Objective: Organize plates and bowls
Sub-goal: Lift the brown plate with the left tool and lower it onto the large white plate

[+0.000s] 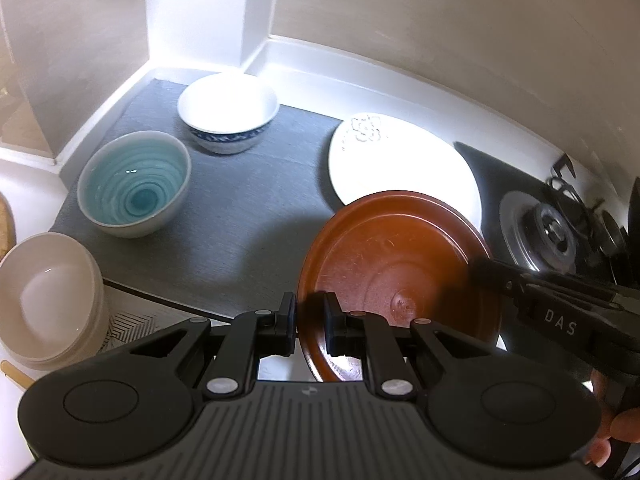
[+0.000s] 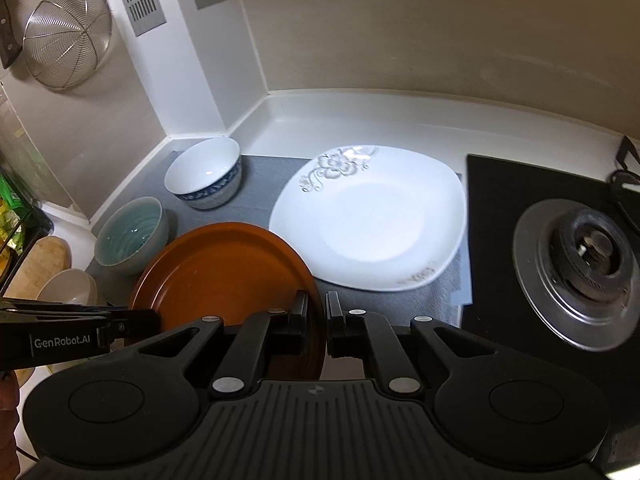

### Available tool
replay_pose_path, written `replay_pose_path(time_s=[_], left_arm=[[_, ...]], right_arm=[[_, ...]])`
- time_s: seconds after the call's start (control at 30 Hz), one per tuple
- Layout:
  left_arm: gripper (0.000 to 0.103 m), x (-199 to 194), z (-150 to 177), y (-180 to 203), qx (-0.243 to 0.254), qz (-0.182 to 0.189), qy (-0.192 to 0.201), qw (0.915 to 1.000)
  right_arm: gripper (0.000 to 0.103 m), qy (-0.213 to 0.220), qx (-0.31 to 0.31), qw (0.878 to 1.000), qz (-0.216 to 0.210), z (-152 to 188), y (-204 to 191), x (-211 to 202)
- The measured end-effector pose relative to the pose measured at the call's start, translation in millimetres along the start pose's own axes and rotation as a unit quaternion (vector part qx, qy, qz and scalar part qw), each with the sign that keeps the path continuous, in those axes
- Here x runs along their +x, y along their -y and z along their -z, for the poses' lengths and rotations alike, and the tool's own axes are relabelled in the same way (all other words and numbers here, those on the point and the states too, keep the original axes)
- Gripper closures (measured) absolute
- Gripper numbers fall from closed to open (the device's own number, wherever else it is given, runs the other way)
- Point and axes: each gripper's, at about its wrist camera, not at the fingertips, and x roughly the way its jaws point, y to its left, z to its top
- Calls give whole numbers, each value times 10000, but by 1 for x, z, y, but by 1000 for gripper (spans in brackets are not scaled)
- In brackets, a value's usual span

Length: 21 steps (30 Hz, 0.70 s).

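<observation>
In the left wrist view, the left gripper [image 1: 311, 322] is pinching the near-left rim of the brown plate [image 1: 396, 280], one finger on each side of the rim. The plate is hanging tilted above the grey mat [image 1: 224, 240], partly covering the white plate [image 1: 400, 160] lying behind it. The right gripper [image 1: 486, 266] is reaching in from the right and gripping the plate's far edge. On the mat, a teal bowl [image 1: 134, 184] is sitting at the left and a white bowl [image 1: 228, 110] with a blue band behind it, apart from each other. A stack of beige bowls [image 1: 48, 300] is standing off the mat at the left edge. A stove burner [image 1: 548, 232] is showing at the right.

In the right wrist view, the right gripper [image 2: 317, 322] is clamping the brown plate's [image 2: 224, 272] right rim, jaws nearly together. The left gripper [image 2: 158, 318] is holding the opposite edge. The white plate [image 2: 372, 220] is lying flat on the mat [image 2: 256, 184], just beyond the brown one; the white bowl [image 2: 204, 178] and teal bowl [image 2: 130, 234] are sitting at the left. A wire strainer [image 2: 66, 34] is hanging on the wall.
</observation>
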Motion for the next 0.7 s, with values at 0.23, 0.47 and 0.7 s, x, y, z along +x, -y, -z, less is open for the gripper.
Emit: replay_pose_path(time_s=[0.23,0.47,0.7], left_arm=[[89,9,10,16,371,66,-159,9992],[89,27,26,36,982,112,-482,9939],[89,46,37,51,1450,128,-725,9867]], right_arm=[[94,-137,141,9997,145,16,11,-5],[94,-478,297,9978,349,42,24,-2],[94,-651,490,9955,485,61,36,-1]])
